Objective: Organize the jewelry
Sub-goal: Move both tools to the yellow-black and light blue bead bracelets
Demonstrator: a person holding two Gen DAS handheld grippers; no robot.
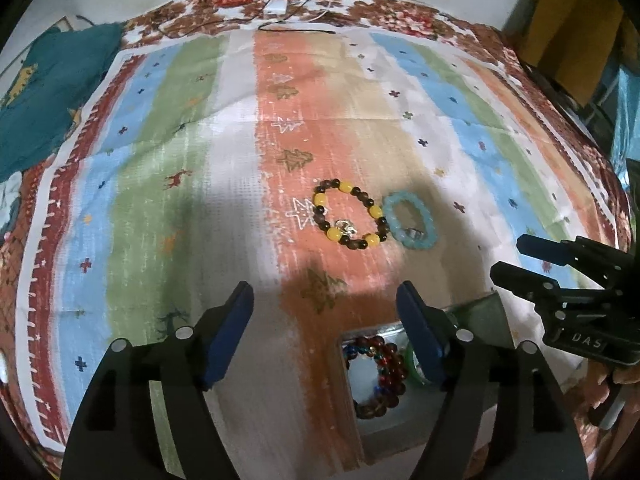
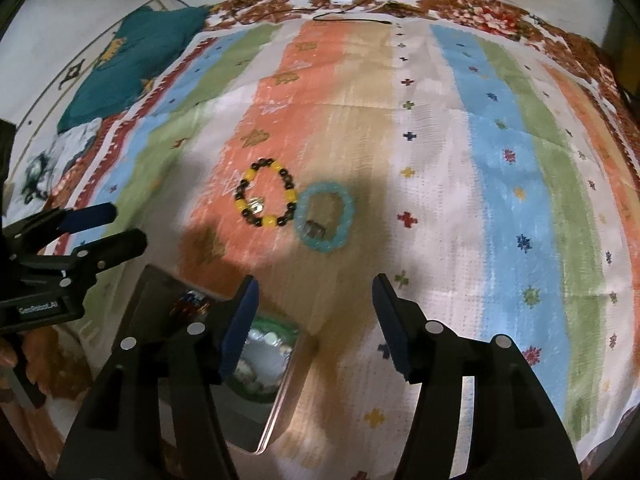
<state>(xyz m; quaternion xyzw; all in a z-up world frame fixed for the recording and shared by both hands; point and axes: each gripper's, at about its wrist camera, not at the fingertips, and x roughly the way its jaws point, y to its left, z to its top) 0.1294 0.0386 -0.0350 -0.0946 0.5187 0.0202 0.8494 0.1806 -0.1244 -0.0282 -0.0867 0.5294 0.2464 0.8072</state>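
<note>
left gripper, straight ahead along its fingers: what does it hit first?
Probably bare striped cloth just past the open left gripper. The yellow-and-dark bead bracelet lies farther on, the box nearer. Depth is uncertain.

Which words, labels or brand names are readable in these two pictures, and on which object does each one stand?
"DAS": on the black body of the right tongs, seen from the left wrist view.
"GenRobot.AI": on the black body of the left tongs, seen from the right wrist view.
The striped patterned cloth shows only pictures, no letters.

Two bracelets on cloth, one metal box, two hand-held grippers
</note>
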